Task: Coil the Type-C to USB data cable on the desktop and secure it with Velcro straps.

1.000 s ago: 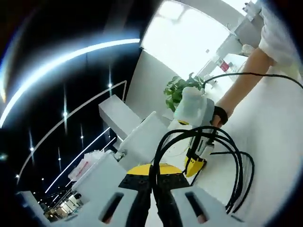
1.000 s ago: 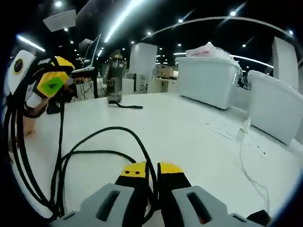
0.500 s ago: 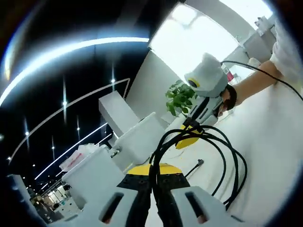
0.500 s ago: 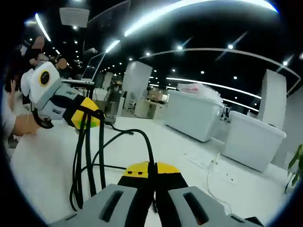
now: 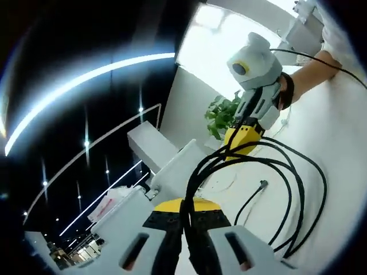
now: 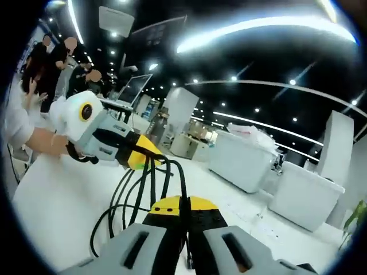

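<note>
Both tongs lifted off the counter (image 5: 344, 114); left tongs (image 5: 184, 211) and right tongs (image 6: 184, 207) each pinch the cable (image 5: 298, 195). Left view catches its loose plug (image 5: 262, 184).

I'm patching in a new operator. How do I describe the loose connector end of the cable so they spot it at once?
In the left gripper view, start at the white desktop, where the black cable hangs in loops between the two yellow-tipped tongs. Inside those loops, one thinner strand curves up alone to a small connector plug. Unlike the other strands, it ends there, gripped by neither tongs.
</note>
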